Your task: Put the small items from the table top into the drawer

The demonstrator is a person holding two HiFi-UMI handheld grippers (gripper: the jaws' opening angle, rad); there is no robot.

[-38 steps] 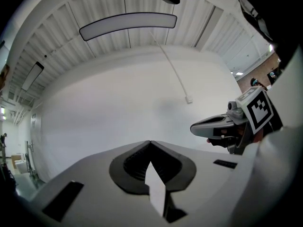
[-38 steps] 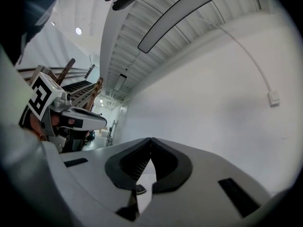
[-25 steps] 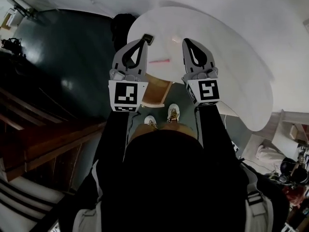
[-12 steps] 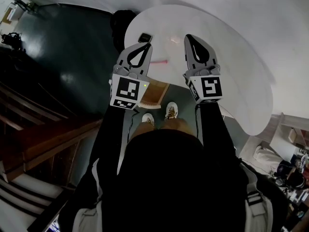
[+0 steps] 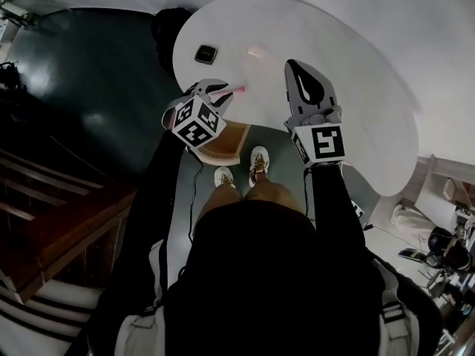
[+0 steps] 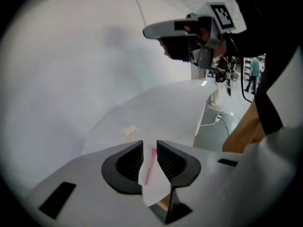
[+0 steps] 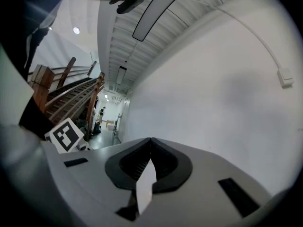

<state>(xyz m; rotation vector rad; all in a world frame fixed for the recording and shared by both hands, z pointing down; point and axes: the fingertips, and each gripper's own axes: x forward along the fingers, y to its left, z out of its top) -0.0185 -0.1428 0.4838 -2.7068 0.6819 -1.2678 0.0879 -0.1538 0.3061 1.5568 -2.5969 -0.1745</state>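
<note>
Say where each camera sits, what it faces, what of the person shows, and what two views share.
Head view: on the head, steeply down at the white table; sleeves, legs, left gripper, right gripper.
Left gripper view: on that gripper, angled down at the table; its jaws, just opening, frame the loose pink pen.
Right gripper view: on that gripper, level at a wall; shut empty jaws, dark clothing.
Shared: head and left gripper views show the pen.

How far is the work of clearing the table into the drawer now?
Done: drawer open, no item visible inside. In hand: left tongs, jaws just opening, straddle the pink stick, not gripping. Left: stick, black square, pale lump; right tongs shut, empty.
</note>
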